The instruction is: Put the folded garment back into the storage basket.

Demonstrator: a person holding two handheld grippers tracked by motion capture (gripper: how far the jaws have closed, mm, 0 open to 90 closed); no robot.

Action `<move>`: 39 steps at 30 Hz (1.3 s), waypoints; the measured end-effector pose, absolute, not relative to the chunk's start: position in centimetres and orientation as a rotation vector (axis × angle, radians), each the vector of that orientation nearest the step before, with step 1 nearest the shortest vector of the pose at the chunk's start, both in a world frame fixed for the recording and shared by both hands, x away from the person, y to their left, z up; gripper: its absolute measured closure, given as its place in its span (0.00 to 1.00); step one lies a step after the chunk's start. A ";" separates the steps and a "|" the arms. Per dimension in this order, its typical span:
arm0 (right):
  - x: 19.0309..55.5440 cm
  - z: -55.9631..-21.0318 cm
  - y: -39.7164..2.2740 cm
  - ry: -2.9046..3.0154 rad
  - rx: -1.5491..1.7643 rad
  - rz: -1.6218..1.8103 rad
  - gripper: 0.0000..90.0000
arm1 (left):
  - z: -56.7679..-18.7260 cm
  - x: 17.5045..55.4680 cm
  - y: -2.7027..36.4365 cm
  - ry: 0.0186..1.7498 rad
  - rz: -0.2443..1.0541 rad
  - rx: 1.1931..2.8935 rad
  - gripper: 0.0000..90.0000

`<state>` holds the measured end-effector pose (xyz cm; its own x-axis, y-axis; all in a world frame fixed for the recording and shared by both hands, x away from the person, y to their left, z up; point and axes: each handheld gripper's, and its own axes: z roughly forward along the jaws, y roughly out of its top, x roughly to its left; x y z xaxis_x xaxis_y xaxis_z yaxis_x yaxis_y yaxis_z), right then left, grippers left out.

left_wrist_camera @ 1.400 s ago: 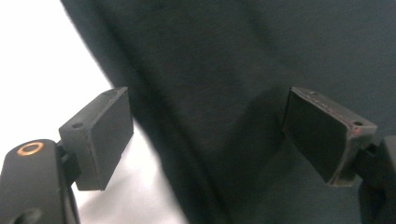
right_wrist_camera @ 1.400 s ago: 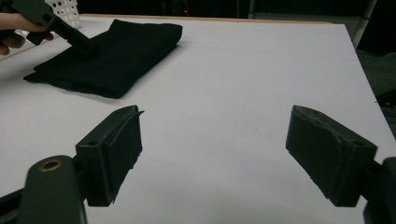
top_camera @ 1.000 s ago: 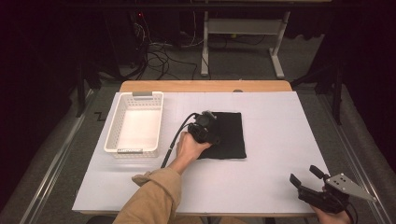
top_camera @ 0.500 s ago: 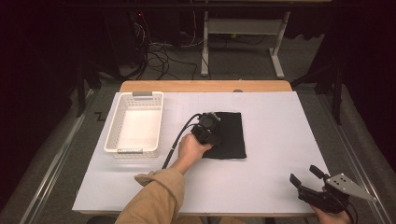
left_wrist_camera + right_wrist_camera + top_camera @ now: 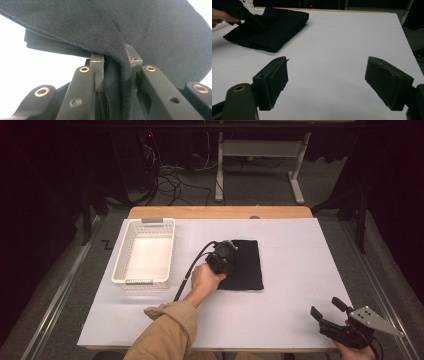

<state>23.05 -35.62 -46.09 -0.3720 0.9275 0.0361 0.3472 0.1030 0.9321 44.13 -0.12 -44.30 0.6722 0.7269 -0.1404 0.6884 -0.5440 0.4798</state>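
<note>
A folded black cloth lies on the white table near its middle. My left gripper sits at the cloth's left edge, and its jaws have just been closing on it. In the left gripper view the pads pinch a fold of the black cloth between them, so my left gripper is shut on it. My right gripper rests at the table's near right corner. Its jaws stand wide apart with nothing between them, as my right gripper shows in its own view, where the black cloth lies far off.
A white perforated basket stands left of the cloth, with nothing in it. The white table cover ends at a wooden back edge. Cables and a table frame lie on the floor beyond.
The left hand has shifted slightly over the cloth's left edge. The right gripper has not moved.
</note>
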 end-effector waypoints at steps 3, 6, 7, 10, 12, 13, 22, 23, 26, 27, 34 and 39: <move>23.1 -46.1 -35.7 1.791 1.253 1.266 0.21 | -44.1 44.1 0.1 1.081 0.094 2.380 0.79; 23.1 -46.1 -35.7 1.791 1.252 1.267 0.21 | -43.9 43.9 0.2 1.076 0.092 2.373 0.80; 23.1 -46.1 -35.7 1.792 1.247 1.267 0.21 | -43.6 43.7 0.3 1.067 0.089 2.365 0.80; 23.1 -46.1 -35.7 1.791 1.248 1.267 0.21 | -43.1 43.5 0.4 1.051 0.089 2.355 0.80; 23.0 -46.1 -35.7 1.788 1.249 1.267 0.21 | -42.4 43.2 0.7 1.035 0.082 2.333 0.80; 23.0 -46.1 -35.7 1.788 1.249 1.267 0.21 | -42.4 43.2 0.7 1.035 0.082 2.333 0.80; 23.0 -46.1 -35.6 1.790 1.248 1.261 0.21 | -40.4 42.5 2.0 0.990 0.082 2.274 0.81; 23.0 -46.1 -35.6 1.790 1.248 1.261 0.21 | -40.4 42.5 2.0 0.990 0.082 2.274 0.81; 23.0 -46.1 -35.6 1.790 1.243 1.258 0.21 | -39.8 42.1 2.5 0.966 0.089 2.266 0.81; 23.0 -46.1 -35.6 1.791 1.242 1.257 0.21 | -39.6 41.9 2.5 0.958 0.093 2.267 0.81; 23.0 -46.1 -35.7 1.784 1.249 1.259 0.21 | -39.0 41.6 3.0 0.939 0.101 2.266 0.81; 23.1 -46.1 -35.7 1.788 1.246 1.256 0.21 | -38.7 41.4 3.3 0.928 0.105 2.264 0.81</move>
<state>23.07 -35.68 -46.08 -0.3659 0.9301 0.0310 0.3451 0.1046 0.9327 41.44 3.33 -38.71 0.7426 0.6474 -0.1715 0.5925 -0.5157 0.6188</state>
